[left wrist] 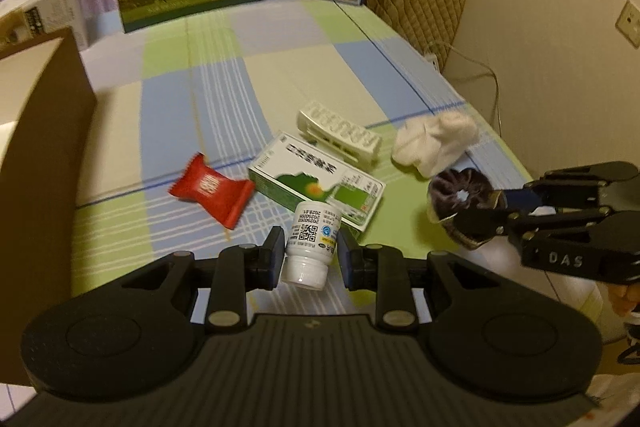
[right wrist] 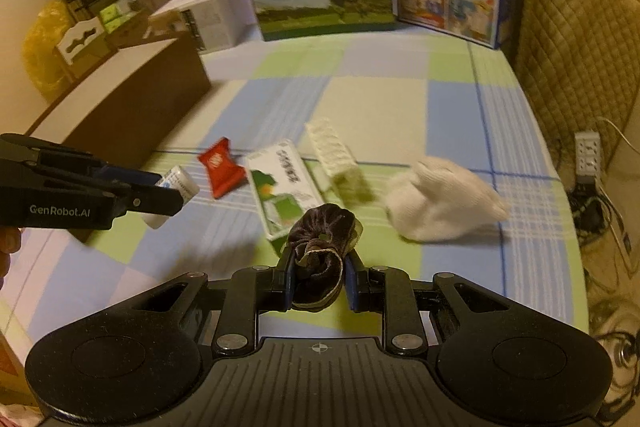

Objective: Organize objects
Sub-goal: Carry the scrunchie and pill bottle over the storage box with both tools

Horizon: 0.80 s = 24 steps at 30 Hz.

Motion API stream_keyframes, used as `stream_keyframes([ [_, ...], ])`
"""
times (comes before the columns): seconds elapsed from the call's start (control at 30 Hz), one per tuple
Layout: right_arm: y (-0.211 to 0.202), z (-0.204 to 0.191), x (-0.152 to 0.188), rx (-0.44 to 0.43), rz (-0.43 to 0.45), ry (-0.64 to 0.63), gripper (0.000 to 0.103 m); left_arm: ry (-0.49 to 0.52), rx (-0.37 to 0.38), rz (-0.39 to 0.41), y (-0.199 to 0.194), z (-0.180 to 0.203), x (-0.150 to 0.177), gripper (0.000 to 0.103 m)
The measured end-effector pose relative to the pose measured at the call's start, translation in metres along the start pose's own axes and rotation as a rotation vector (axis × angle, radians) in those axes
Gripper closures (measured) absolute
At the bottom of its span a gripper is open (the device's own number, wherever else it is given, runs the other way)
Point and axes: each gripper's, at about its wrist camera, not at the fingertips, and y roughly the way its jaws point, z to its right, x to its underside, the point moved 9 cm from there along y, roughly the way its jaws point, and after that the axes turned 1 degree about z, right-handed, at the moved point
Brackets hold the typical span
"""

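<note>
Left wrist | left tool grips pill bottle | right tool grips scrunchie

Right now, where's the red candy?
On the tablecloth, left of the green box in both views, and between that box and the brown box; neither gripper touches the red candy.

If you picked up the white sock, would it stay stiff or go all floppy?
Probably floppy: the white sock lies in a soft crumpled heap on the tablecloth. It looks light, and being cloth, it likely won't roll or break.
</note>
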Motion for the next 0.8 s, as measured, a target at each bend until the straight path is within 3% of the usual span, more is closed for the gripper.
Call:
stream_keyframes([
  [0.47, 0.012, -0.074, -0.035, -0.103, 0.046, -0.114, 0.082, -0.061, -0.06, 0.109, -0.058, -0.044, -0.007, 0.079],
  [0.8, 0.022, -0.151, -0.064, -0.223, 0.078, -0.195, 0.082, -0.122, -0.132, 0.189, -0.109, -0.095, -0.006, 0.079],
])
